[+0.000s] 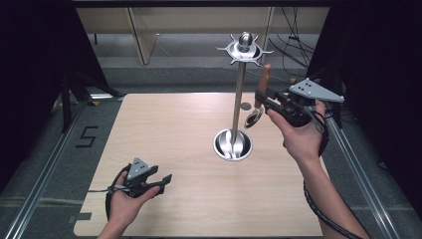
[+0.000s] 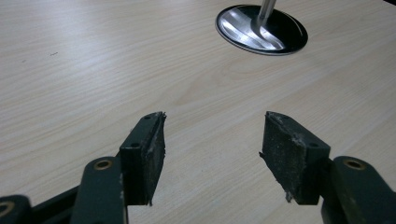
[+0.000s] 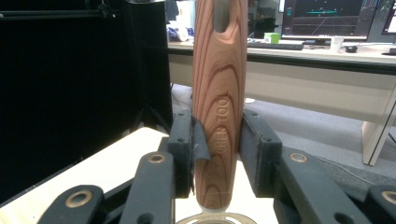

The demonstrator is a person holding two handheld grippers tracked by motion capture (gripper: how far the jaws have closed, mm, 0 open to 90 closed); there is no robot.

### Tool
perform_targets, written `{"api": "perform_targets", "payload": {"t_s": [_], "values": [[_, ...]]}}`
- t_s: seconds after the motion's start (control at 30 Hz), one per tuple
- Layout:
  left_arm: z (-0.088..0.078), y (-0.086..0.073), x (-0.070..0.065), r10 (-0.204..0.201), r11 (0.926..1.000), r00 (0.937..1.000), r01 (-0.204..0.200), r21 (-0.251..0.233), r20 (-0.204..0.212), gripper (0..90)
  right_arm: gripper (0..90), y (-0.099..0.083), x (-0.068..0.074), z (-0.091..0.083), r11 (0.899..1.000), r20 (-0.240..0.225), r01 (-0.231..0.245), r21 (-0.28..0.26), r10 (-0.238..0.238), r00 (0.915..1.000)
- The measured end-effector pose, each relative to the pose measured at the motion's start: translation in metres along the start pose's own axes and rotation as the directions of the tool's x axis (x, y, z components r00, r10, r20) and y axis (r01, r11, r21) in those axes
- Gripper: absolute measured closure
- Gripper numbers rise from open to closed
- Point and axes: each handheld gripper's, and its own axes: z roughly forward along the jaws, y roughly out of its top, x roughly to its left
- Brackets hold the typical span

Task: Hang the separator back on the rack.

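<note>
Pale wood table (image 1: 164, 129), dark curtains either side, grey floor beyond. Near left: left gripper (image 1: 161, 181) low over the tabletop, jaws apart, nothing between the pads (image 2: 147, 149). Mid-table, right of centre: steel stand (image 1: 239, 94) upright on its round base (image 1: 232, 144), hook ring at top. Farther right: right gripper (image 1: 263, 97) raised beside the pole, jaws clamped on the wooden handle (image 3: 218, 93) of a utensil (image 1: 255, 117), handle upright, metal end hanging just beside the pole.
</note>
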Motion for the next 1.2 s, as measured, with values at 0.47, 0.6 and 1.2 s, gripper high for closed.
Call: {"api": "perform_targets", "payload": {"t_s": [0.47,0.6,1.2], "values": [[0.000,0.000,0.000,-0.005,1.0000,1.0000,0.005,-0.002,0.001,38.7,68.4,0.003,0.001,0.004,1.000,-0.005,-0.007,0.004,0.007,1.0000],[0.000,0.000,0.000,0.010,0.9999,0.9999,-0.010,0.001,0.001,38.7,68.4,0.005,0.002,0.005,1.000,-0.004,-0.005,0.002,0.005,1.0000],[0.001,0.000,-0.001,-0.006,1.0000,0.9999,0.006,-0.002,0.009,38.7,68.4,0.008,0.002,0.010,1.000,-0.004,-0.005,0.015,0.005,1.0000]]}}
